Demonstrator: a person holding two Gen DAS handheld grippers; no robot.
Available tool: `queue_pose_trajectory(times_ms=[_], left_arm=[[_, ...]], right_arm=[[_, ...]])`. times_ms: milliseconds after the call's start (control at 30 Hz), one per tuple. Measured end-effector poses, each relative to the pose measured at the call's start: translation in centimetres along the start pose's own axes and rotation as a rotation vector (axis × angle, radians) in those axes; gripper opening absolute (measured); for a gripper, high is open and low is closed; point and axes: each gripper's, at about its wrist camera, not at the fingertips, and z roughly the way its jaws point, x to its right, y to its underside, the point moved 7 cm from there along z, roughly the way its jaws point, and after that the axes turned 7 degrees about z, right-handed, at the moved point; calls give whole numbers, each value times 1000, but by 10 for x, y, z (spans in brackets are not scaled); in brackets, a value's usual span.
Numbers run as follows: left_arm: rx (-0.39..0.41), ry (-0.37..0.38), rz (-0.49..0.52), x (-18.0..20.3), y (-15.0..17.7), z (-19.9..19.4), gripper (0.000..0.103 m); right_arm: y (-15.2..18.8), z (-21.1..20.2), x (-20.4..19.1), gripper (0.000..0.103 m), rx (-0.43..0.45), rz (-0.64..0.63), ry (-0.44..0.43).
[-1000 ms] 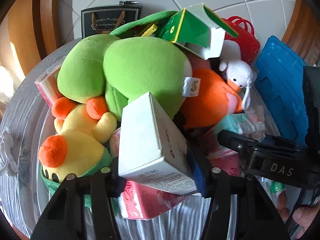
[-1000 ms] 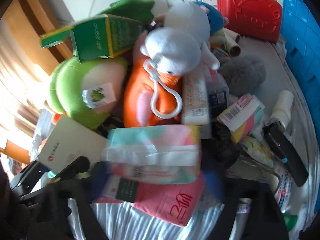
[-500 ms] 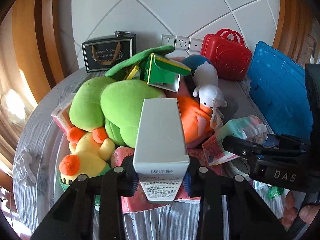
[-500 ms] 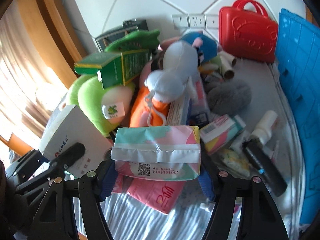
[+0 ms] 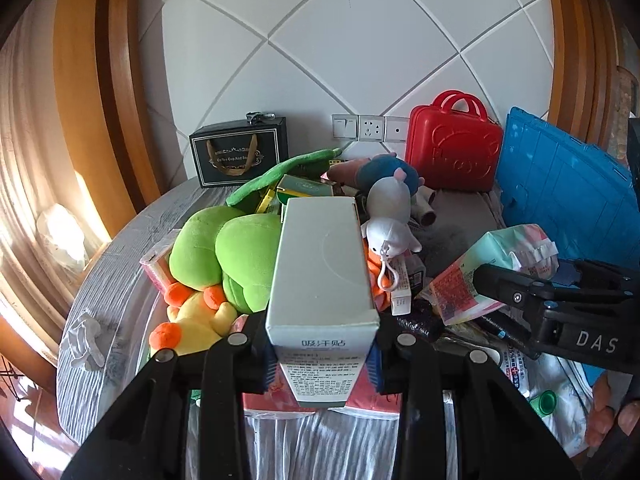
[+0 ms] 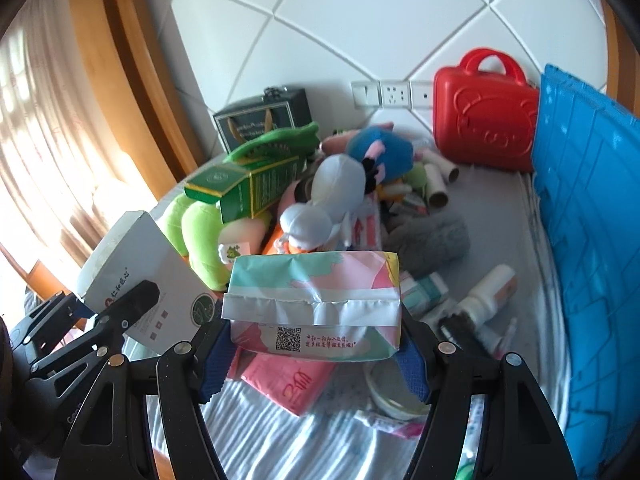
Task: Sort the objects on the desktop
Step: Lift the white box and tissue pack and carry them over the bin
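Your left gripper point(image 5: 322, 360) points forward and down over the heap, its jaws clamped on the near end of a tall white carton point(image 5: 324, 276), blue pads pressed to its two sides. The carton stands clear of the pile, its long face running away from you toward twelve o'clock. From the right wrist view that same carton sits at nine o'clock, tilted, with your left gripper's black fingers across it.

Your right gripper point(image 6: 314, 364) also tips downward, and its jaws stand fairly wide, gripping a soft pack of tissues point(image 6: 314, 304) by both ends. The pack lies crosswise between the pads, its white seal strip and QR code facing the camera, held above the pink packet point(image 6: 288, 380) on the striped cloth point(image 6: 280, 440). In the left wrist view the pack shows at three o'clock, with your fingers point(image 5: 600, 412) at four o'clock under the black frame.

Beyond both loads lies the heap: a green plush point(image 5: 224, 248) at ten o'clock, a white plush with a keyring loop point(image 5: 390, 224) at one o'clock, a green box point(image 6: 248, 188). Against the wall at twelve stand a black gift bag point(image 5: 240, 152) and a red toy case point(image 5: 452, 148); a blue crate point(image 6: 588, 200) leans at three o'clock.
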Motion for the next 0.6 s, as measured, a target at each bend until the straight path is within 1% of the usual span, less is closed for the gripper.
queue_pose_trajectory(times_ms=[100,267,467,600], left_arm=[[19,-42,-1,10,-2,-11,34],[53,-68,2,24,-5,-33,34],[110,-51,18,28,-11,-60,34],[144,-38,33,28,-12,-78,34]], right_arm=[[-2,-17,5,69,35,-32,-8],[-5,-53,10,70,111,-73,-3],[-8,-84,7,69,168,-68,19],[-7,-101,-1,69,186,-77,44]])
